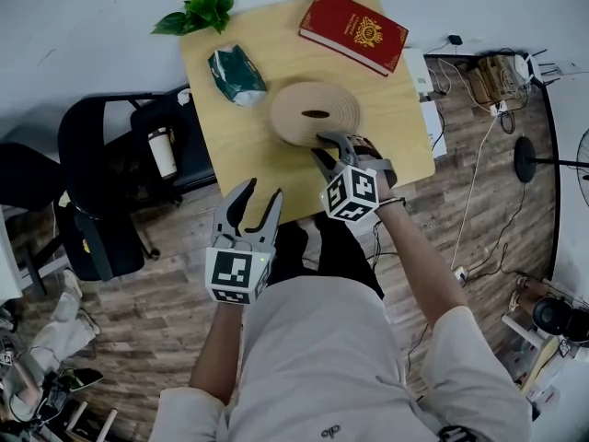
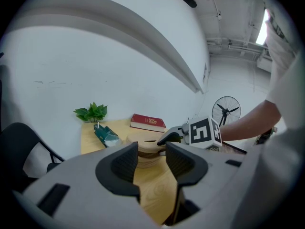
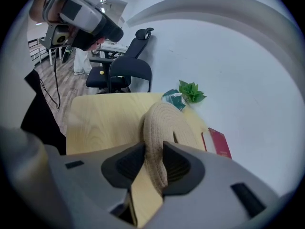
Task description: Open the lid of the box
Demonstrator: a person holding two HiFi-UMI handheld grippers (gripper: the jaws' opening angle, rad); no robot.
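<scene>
A round woven box (image 1: 315, 113) with a lid stands in the middle of the wooden table (image 1: 241, 150). My right gripper (image 1: 325, 147) is at the box's near edge. In the right gripper view its pads (image 3: 129, 162) press on both sides of the woven lid's rim (image 3: 164, 120), so the right gripper (image 3: 152, 163) is shut on it. My left gripper (image 1: 259, 197) hovers just off the table's near edge, open and empty. The left gripper view shows the left gripper (image 2: 151, 156) with its jaws apart, and beyond it the box (image 2: 145, 146) and the right gripper (image 2: 167, 138).
A red book (image 1: 353, 29) lies at the table's far right corner. A green packet (image 1: 236, 74) sits left of the box, and a leafy sprig (image 1: 196, 12) lies at the far left corner. Black chairs (image 1: 110, 173) and a paper cup (image 1: 163, 151) stand left of the table.
</scene>
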